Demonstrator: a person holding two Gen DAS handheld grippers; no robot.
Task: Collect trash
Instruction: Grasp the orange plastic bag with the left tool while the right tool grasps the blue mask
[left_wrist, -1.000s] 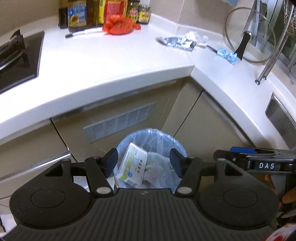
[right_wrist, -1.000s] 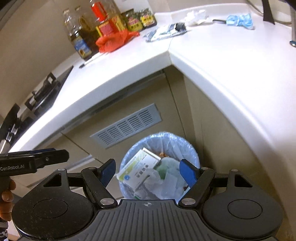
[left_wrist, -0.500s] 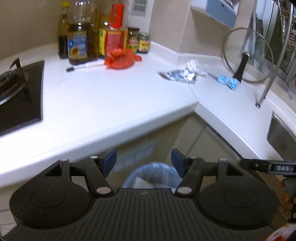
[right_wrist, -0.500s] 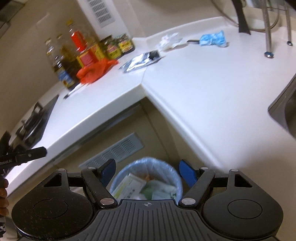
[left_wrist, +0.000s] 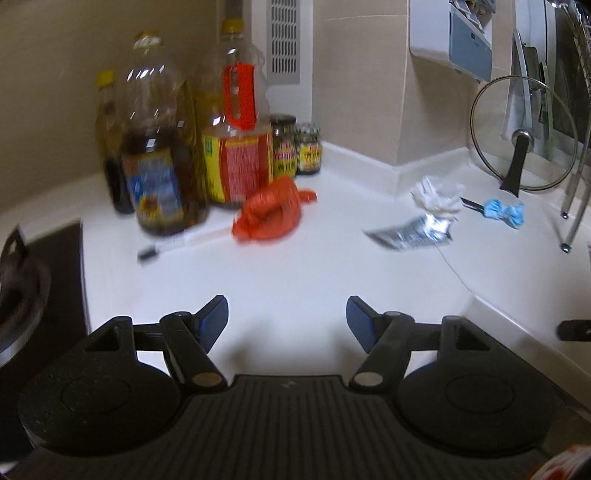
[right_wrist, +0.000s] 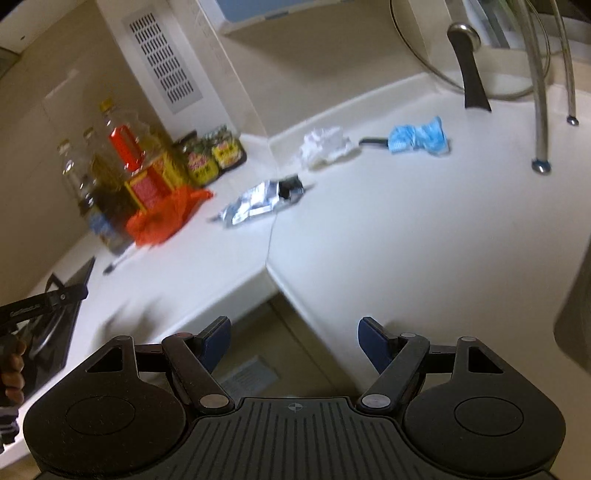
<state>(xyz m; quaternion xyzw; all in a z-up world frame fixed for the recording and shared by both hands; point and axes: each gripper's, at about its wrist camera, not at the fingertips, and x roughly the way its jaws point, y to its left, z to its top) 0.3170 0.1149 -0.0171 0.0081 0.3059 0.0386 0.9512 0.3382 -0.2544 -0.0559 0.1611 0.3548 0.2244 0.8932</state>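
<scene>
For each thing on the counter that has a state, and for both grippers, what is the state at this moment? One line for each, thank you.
left gripper: open, empty, above the counter
right gripper: open, empty
orange bag: crumpled, lying by the bottles
foil wrapper: flattened, lying on the counter
white tissue: crumpled
blue wrapper: crumpled, lying on a dark utensil
glass lid: upright, leaning against the rack
oil bottles: upright, capped

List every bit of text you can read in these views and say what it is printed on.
None reads clearly.
Oil bottle labels: blurred.
Jar labels: too small and blurred.
Foil packet: no readable print.
Light lettering on the left gripper's side: too blurred.
</scene>
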